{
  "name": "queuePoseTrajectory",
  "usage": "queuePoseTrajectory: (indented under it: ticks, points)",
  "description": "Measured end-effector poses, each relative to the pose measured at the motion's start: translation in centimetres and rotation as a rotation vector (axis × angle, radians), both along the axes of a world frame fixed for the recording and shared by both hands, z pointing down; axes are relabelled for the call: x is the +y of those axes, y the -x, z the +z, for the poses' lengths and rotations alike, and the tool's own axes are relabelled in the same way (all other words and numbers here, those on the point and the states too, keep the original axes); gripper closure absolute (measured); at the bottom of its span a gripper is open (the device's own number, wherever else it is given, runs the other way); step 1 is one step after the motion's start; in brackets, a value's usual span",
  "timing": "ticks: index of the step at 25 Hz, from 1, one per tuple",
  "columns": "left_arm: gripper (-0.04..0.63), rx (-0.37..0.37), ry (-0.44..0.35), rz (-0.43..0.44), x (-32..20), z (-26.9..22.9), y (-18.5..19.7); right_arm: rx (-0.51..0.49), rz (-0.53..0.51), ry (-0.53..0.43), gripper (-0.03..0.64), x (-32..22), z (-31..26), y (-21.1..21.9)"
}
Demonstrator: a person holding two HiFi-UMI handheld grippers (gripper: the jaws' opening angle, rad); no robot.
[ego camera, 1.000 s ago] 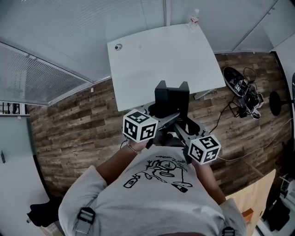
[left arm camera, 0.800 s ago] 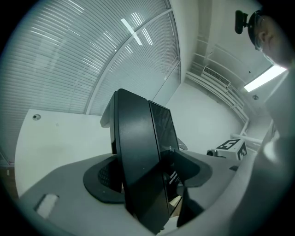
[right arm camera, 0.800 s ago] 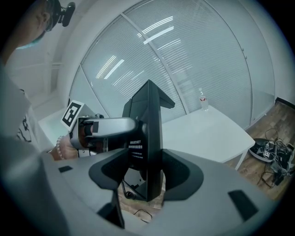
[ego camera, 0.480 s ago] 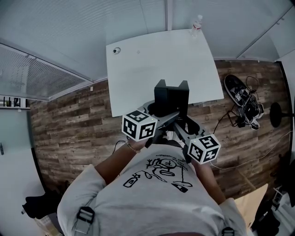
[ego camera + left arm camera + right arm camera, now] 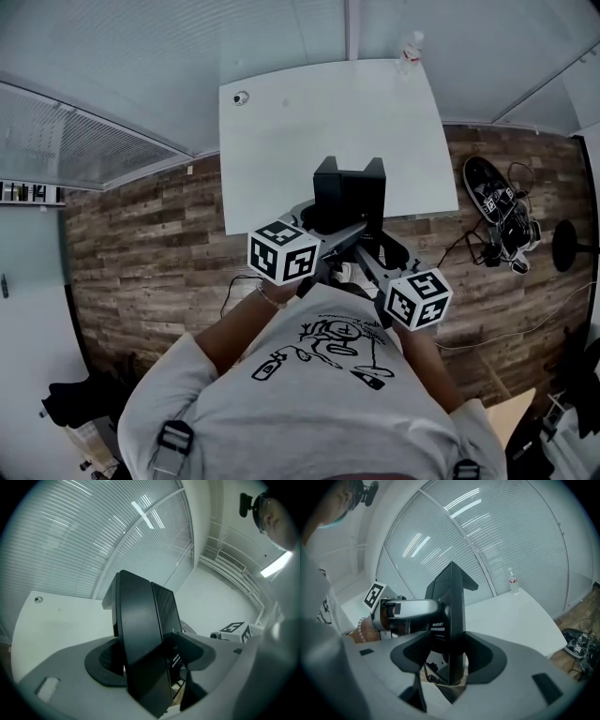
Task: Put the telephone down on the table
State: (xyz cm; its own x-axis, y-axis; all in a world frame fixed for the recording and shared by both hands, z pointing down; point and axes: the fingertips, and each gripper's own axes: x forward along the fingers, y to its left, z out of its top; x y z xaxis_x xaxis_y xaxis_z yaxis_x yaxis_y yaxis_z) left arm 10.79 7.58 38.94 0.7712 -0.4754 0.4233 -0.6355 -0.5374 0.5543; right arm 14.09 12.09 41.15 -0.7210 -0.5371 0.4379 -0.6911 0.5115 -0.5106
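Squeezing tight with the fingers (image 5: pixel 101 660) of the left gripper (image 5: pixel 319 225) on one side of the black telephone (image 5: pixel 349 192), and with the fingers (image 5: pixel 487 657) of the right gripper (image 5: pixel 373 246) on the other side, with no gap left at either. Holding it up on its edge, close in front of the person's shirt (image 5: pixel 319 394), just past the two marker cubes (image 5: pixel 284 253). Looks like the carrying step: not yet down, and hard to tell how high above the top. Hanging about at the near edge of the white table (image 5: pixel 328 122), maybe partly over the wooden floor (image 5: pixel 141 244). Next, probably needs a push forward past that edge, then a slow drop, then tipping flat so as not to fall over, then letting go with both sides together. Plenty of bare room out there on the table. Only a small round thing (image 5: pixel 241 97) at the back left corner and a water bottle (image 5: pixel 411 45) at the back right corner, both well apart from the way in. Best to stay off the left and right edges, with floor below. Farther out, shoes (image 5: pixel 489 183) and wires (image 5: pixel 487 248) on the floor to the right, and window blinds (image 5: pixel 112 75) behind it all.
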Motion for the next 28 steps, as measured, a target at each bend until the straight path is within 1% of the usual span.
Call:
queuePoseTrajectory:
  ticks: [8, 14, 28]
  points:
    - [0.264, 0.010, 0.000, -0.034, -2.9, 0.2, 2.4, 0.007, -0.030, -0.002, 0.403, -3.0, 0.1, 2.2]
    - [0.264, 0.030, 0.004, -0.042, -6.7, 0.3, 4.5, 0.020, -0.040, 0.003, 0.403, -6.8, 0.1, 4.2]
    - [0.264, 0.063, 0.017, -0.111, -15.7, 0.4, 12.5, 0.054, -0.111, 0.013, 0.403, -16.1, 0.1, 11.8]
